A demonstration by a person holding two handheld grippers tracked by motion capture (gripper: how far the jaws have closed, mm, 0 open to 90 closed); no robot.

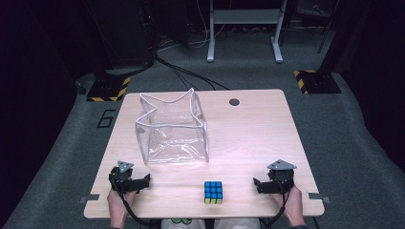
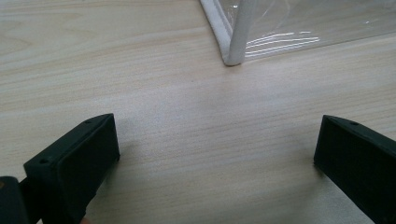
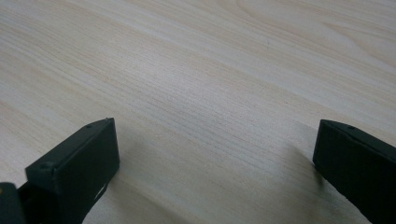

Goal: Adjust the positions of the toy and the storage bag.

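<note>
A colour cube [image 1: 213,192] with blue and yellow squares on top sits near the table's front edge, midway between the two hands. A clear plastic bag [image 1: 173,129] with white edging stands open-topped on the table's left half; its near corner [image 2: 233,51] appears in the left gripper view. My left gripper [image 1: 147,181] rests on the table at the front left, open, jaws wide apart over bare wood [image 2: 215,140]. Over at the front right lies my right gripper [image 1: 256,185], open too, with only wood between its jaws [image 3: 215,135].
The light wooden table [image 1: 258,133] has a round cable hole [image 1: 234,102] near its back edge. Metal clips [image 1: 89,198] sit at both front corners. Beyond the table are grey carpet, cables and a white stand's feet [image 1: 243,52].
</note>
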